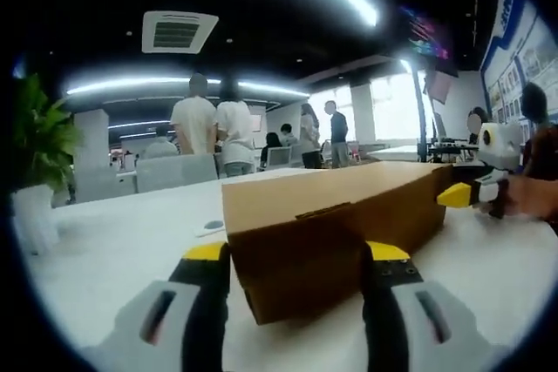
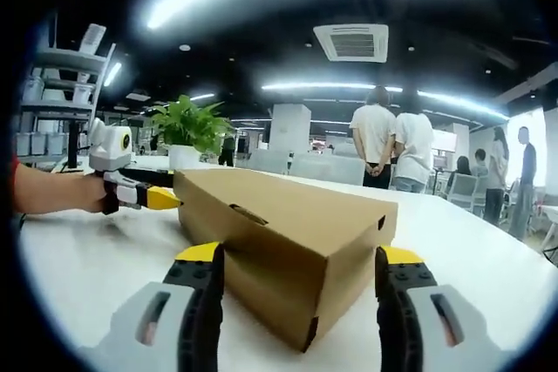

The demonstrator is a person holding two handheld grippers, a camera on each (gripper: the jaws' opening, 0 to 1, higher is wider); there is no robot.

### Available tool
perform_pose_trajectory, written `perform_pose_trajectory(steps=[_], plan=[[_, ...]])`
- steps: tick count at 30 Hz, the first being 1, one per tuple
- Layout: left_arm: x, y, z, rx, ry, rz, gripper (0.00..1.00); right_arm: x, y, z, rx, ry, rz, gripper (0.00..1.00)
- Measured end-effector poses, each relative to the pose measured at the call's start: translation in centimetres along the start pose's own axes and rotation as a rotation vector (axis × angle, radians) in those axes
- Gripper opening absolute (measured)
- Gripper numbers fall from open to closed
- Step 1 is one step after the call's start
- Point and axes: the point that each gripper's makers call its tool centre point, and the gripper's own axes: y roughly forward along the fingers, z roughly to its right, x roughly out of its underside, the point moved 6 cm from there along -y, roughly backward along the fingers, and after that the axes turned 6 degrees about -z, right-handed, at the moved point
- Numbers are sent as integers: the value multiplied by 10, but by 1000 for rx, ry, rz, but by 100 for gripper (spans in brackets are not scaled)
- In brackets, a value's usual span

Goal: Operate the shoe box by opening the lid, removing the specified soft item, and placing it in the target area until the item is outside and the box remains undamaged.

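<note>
We judge the task barely begun: the plain brown cardboard shoe box (image 1: pixel 336 219) sits on the smooth white counter (image 1: pixel 113 250) with its lid down and its front tab tucked into the slot, so the lid has yet to be lifted, the soft item taken out and set in the target area, wherever that may be; we can see neither item nor target. In the left gripper view our left hand-held gripper (image 1: pixel 296 289) has its black, yellow-tipped jaws spread on either side of one short end of the box, and whether they touch the cardboard we cannot tell. In the right gripper view our right hand-held gripper (image 2: pixel 298 294) is likewise spread around the opposite short end, so the box lies between the two tools, well in from the counter edges we can see. The cardboard looks matte, stiff and sharply creased, with clean corners and no dents, so far undamaged; the counter is glossy and bare near the box. Beyond the far edge stand a leafy green plant in a white pot (image 2: pixel 186 132), several people (image 2: pixel 394 145) and grey shelving (image 2: pixel 61 93)
</note>
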Motion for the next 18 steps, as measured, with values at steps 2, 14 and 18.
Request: perform_pose_trajectory(steps=[2, 14, 18], plan=[[1, 0, -1, 4, -2, 5, 62, -1, 3, 1, -4, 1, -1, 74], [1, 4, 5, -11, -29, -2, 69, -4, 6, -4, -9, -15, 2, 74], [2, 0, 6, -21, -25, 11, 68, -4, 7, -3, -23, -13, -1, 74]])
